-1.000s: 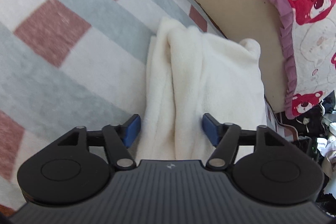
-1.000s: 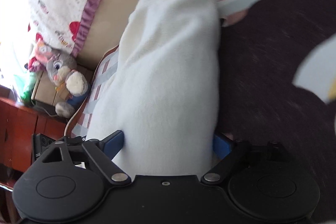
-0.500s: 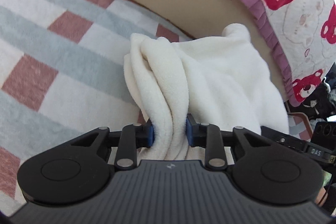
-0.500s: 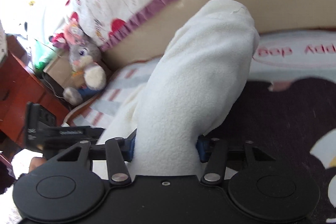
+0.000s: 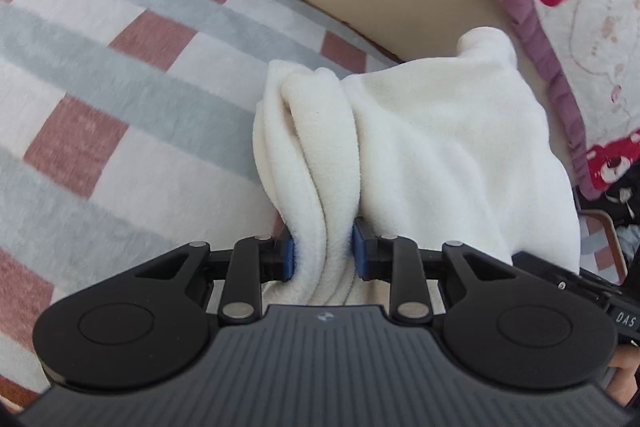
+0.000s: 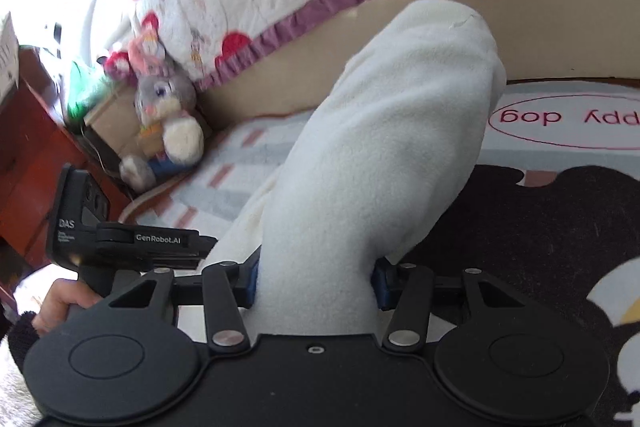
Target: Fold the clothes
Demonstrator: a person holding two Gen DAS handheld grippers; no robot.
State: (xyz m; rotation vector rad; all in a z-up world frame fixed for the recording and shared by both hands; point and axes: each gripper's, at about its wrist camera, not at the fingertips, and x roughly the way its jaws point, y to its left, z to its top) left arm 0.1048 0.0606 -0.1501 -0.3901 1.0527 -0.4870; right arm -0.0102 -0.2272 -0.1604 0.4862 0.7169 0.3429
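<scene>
Bright daylight, blown-out glare upper left in right wrist view; fisheye bending edges; slight motion blur.

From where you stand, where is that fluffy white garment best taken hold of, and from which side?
At its bunched near edges, coming from the near side. The white garment is gathered into thick ridges there, and each hand-held gripper, left and right, is clamped on one, which probably lets it lift evenly.

One garment (image 5: 440, 147) — two hand-held grippers (image 5: 323, 259) (image 6: 316, 283)
</scene>
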